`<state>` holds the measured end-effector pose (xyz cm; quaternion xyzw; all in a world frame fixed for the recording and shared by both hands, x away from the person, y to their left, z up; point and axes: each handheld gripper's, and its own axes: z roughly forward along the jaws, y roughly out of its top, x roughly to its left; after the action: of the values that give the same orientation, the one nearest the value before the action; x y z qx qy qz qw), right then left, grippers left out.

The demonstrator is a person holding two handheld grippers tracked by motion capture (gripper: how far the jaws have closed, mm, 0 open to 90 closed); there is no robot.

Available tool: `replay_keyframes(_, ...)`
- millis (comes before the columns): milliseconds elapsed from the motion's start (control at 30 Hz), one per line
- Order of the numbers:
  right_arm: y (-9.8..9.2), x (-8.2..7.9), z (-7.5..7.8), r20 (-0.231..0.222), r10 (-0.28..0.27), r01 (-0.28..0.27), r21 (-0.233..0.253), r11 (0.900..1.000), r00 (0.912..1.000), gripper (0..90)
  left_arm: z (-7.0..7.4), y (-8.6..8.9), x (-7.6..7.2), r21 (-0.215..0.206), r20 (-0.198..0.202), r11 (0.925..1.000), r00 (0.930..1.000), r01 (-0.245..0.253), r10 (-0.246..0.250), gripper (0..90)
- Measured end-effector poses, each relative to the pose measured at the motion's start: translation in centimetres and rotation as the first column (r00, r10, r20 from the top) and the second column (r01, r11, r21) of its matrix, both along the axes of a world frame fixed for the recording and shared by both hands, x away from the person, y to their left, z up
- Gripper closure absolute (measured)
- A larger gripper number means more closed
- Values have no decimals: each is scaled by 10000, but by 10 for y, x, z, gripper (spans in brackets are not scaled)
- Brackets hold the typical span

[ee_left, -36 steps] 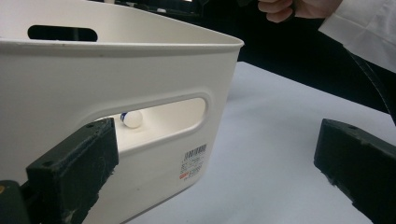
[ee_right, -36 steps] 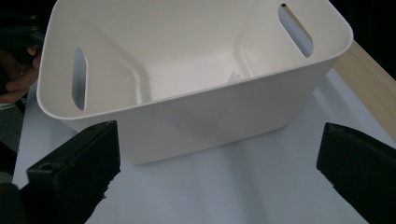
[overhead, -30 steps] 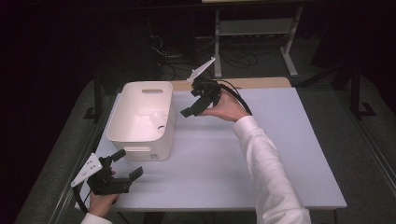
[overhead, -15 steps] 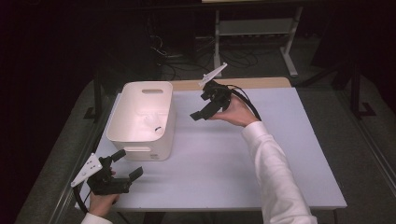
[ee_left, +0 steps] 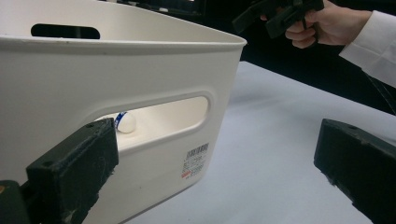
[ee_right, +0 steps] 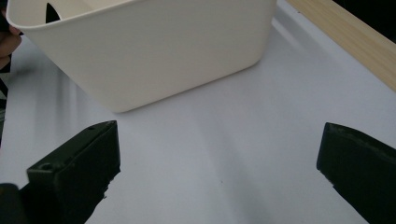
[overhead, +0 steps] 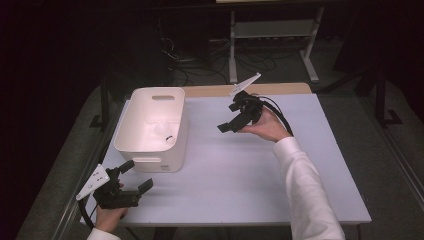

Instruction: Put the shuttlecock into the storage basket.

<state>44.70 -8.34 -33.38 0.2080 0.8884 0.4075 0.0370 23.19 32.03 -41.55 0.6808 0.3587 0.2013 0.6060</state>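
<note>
White table [overhead: 250, 170] bears cream handled bin [overhead: 150, 131], small white object inside.

Smooth cream plastic bin [overhead: 150, 125], matt white table [overhead: 260, 175]

The bin [overhead: 150, 125] sits on the left half of the table [overhead: 250, 175], with a small ball [ee_left: 125, 122] lying inside it near its right wall. My left gripper [overhead: 131, 176] is just near of the bin's near wall at the table's near-left corner. My right gripper [overhead: 231, 124] hangs over the table to the right of the bin, toward the far edge.
</note>
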Motion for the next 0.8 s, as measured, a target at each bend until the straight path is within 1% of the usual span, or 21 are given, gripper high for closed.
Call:
replay_keyframes(133, -7, -2, -3, -85, -124, 125, 109, 9999, 9999, 0, 0, -1, 0, -94, -1, 10000, 10000, -30, 30, 0)
replay_keyframes(167, -11, -4, -5, -319, -282, 286, 122, 9995, 9991, 0, 0, -1, 0, -63, 4, 10000, 10000, -46, 46, 0)
replay_keyframes(267, -17, -6, -7, -322, -320, 325, 162, 9993, 9990, 0, 0, -1, 0, -45, -31, 9999, 10000, -93, 93, 0)
replay_keyframes(333, -22, -8, -8, -453, -429, 442, 283, 9986, 9981, 0, 0, -1, 0, -26, -29, 10000, 10000, -92, 92, 0)
replay_keyframes(367, -24, -10, -8, -605, -544, 572, 445, 9974, 9967, 0, 0, -1, 0, -44, -42, 9999, 9999, -102, 102, 0)
replay_keyframes(400, -27, -11, -9, -527, -548, 572, 443, 9974, 9971, 0, 0, -1, 0, -44, -42, 9999, 9999, -102, 102, 0)
replay_keyframes(467, -30, -12, -10, -546, -592, 619, 491, 9969, 9968, 0, 0, -1, 0, -64, -44, 9999, 9999, -114, 114, 0)
replay_keyframes(500, -35, -13, -12, -512, -720, 745, 482, 9961, 9961, 0, -1, -1, 0, -100, -25, 9999, 9999, -108, 108, 0)
replay_keyframes(567, -38, -15, -14, -510, -799, 819, 404, 9958, 9955, 0, -1, 0, 0, -117, -32, 9999, 9999, -119, 118, 0)
replay_keyframes(700, -44, -19, -17, -582, -893, 919, 433, 9948, 9943, 0, -1, 0, 0, -119, -36, 9999, 9999, -113, 113, 0)
replay_keyframes(800, -47, -23, -17, -522, -932, 959, 505, 9941, 9943, 0, -1, 0, 0, -135, -60, 9998, 9999, -140, 139, 0)
